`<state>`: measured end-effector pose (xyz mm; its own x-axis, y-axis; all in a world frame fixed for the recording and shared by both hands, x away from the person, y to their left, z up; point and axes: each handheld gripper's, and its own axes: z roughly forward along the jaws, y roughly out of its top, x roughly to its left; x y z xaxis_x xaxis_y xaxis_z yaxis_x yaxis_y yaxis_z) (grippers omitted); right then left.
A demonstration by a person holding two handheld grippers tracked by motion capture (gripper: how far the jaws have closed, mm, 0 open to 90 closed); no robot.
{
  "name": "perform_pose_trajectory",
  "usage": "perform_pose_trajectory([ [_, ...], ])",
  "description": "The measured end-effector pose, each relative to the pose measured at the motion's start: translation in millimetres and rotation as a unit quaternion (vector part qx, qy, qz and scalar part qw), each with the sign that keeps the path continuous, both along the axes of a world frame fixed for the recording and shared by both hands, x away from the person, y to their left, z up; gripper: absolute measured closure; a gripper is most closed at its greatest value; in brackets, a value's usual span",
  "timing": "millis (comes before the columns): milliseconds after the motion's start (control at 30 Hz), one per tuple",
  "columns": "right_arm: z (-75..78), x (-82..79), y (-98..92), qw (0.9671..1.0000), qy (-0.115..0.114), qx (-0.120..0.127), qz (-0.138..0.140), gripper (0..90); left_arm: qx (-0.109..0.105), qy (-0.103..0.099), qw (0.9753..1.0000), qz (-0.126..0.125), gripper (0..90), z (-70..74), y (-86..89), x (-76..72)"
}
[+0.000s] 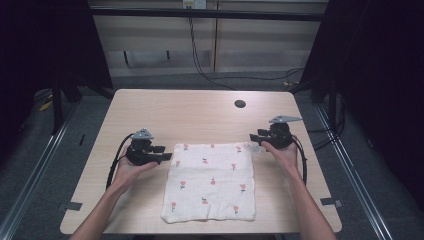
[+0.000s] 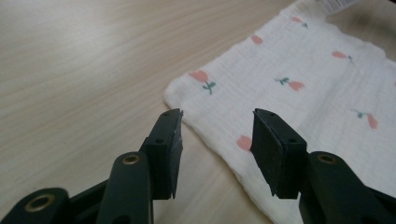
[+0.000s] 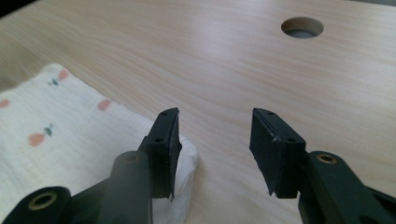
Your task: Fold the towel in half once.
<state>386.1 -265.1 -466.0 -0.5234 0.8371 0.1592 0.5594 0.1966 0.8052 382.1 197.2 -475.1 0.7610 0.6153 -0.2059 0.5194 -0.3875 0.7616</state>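
That floppy little printed cloth (image 1: 210, 181) lying flat mid-surface (image 1: 190, 112) looks light and soft, so I'd pinch its far corners, where the left tongs (image 2: 215, 133) and right tongs (image 3: 214, 135) sit wide apart.

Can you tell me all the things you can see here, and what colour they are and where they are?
cloth: one, white with small pink flowers, lying flat on the near middle of the table.
table: one, light wood, in the middle of the room.
hole: one, round and dark, in the far right part of the tabletop.
cables: a few, black, on the floor and wall behind the table.
left hand-held gripper: one, black, open, at the cloth's far left corner.
right hand-held gripper: one, black, open, at the cloth's far right corner.
forearms: two, bare, coming in from the bottom edge.
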Motion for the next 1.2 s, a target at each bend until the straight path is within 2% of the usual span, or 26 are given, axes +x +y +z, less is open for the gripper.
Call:
perform_pose_trajectory([
  [167,15.1,2.6,0.4,0.9999,0.001,-0.013,0.012,52.4,0.009,-0.002,0.9999,0.006,53.4,-0.2,-3.6,10.1],
  [233,14.1,3.7,0.4,0.9999,0.002,-0.004,0.016,52.4,0.024,-0.009,0.9996,0.011,53.7,-2.1,-6.0,12.0],
  [267,11.1,4.7,1.9,0.9997,0.013,-0.010,0.020,52.4,0.028,-0.011,0.9995,0.013,54.3,-4.2,-7.5,12.6],
  [333,6.7,4.8,4.2,0.9990,0.010,-0.041,0.012,52.4,0.026,0.000,0.9996,0.010,55.3,-8.4,-8.1,15.0],
  [367,7.5,5.1,1.9,0.9993,0.006,-0.034,0.010,52.4,0.029,0.001,0.9995,0.010,55.3,-11.3,-9.2,16.1],
  [400,8.7,5.7,-1.5,0.9998,0.006,-0.013,0.014,52.4,0.028,0.003,0.9996,0.009,55.3,-12.8,-9.6,17.2],
  [433,8.4,6.2,-2.6,0.9998,0.013,-0.008,0.016,52.4,0.024,0.005,0.9996,0.009,55.3,-14.8,-9.9,18.5],
  [467,5.4,7.6,-2.8,0.9992,0.031,-0.014,0.022,52.1,0.024,0.005,0.9997,0.009,55.3,-15.8,-9.9,19.6],
  [533,-2.2,9.2,-1.5,0.9982,0.045,-0.028,0.029,52.2,0.021,0.009,0.9997,0.009,55.1,-17.9,-10.6,22.1],
  [600,-13.0,11.1,1.3,0.9974,0.058,-0.028,0.033,52.1,0.030,0.011,0.9995,0.007,51.8,-19.9,-12.2,24.9],
  [667,-22.6,13.3,4.9,0.9966,0.067,-0.031,0.037,51.8,0.027,0.011,0.9995,0.011,51.6,-21.6,-14.2,28.3],
  [767,-32.2,16.4,11.4,0.9950,0.075,-0.048,0.045,51.0,0.033,0.009,0.9992,0.019,52.0,-25.2,-19.3,34.8],
  [800,-34.6,17.4,13.6,0.9948,0.072,-0.058,0.043,50.9,0.040,0.002,0.9988,0.028,52.9,-27.0,-22.3,36.1],
  [900,-37.2,21.3,15.5,0.9949,0.070,-0.053,0.050,51.4,0.043,0.001,0.9989,0.018,54.1,-30.6,-31.6,39.1],
  [933,-38.0,22.1,16.3,0.9950,0.070,-0.051,0.049,52.1,0.043,0.004,0.9990,0.015,53.8,-30.7,-33.6,39.4],
  [1000,-37.8,21.2,18.1,0.9938,0.069,-0.061,0.061,58.3,0.050,0.003,0.9987,0.007,53.6,-29.8,-38.2,40.6],
  [1100,-36.2,17.9,20.4,0.9922,0.065,-0.080,0.070,66.1,0.039,0.004,0.9992,0.003,55.2,-31.0,-40.9,42.2],
  [1167,-35.8,14.9,20.4,0.9919,0.065,-0.084,0.070,72.5,0.036,0.004,0.9993,0.003,62.1,-31.9,-40.9,43.0],
  [1200,-35.8,14.2,19.8,0.9916,0.067,-0.083,0.074,76.6,0.027,0.007,0.9996,0.007,66.6,-33.1,-40.9,43.8],
])
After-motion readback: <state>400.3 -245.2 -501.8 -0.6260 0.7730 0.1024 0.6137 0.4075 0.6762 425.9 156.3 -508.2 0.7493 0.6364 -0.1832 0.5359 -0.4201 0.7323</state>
